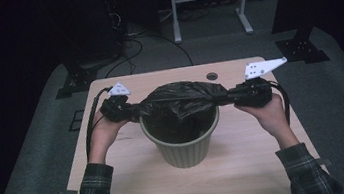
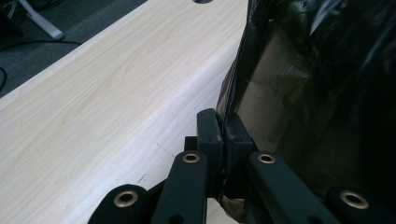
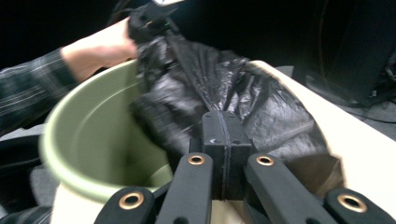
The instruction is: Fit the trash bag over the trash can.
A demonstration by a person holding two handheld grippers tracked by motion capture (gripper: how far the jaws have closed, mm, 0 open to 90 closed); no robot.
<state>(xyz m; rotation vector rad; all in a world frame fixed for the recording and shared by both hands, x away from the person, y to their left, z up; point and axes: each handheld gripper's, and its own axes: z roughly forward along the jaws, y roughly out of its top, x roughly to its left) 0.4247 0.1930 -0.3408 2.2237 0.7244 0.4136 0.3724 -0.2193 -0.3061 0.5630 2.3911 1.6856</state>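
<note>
Pale wood table (image 1: 250,167), dark room, grey floor. I've got left gripper (image 1: 131,111) & right gripper (image 1: 229,97) both clamped on black bag (image 1: 180,101), stretched over green bin (image 1: 184,151). Right gripper view shows bin's inside wall.

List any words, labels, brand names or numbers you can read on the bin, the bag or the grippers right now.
No readable text anywhere.
Black bag: plain, no print.
Green bin: plain ribbed wall, no label.
Grey plate on the left gripper: a few dark marks, too small to read.
Grey plate on the right gripper: only dots or holes, no lettering that can be made out.
Table: bare wood grain, no signs.
</note>
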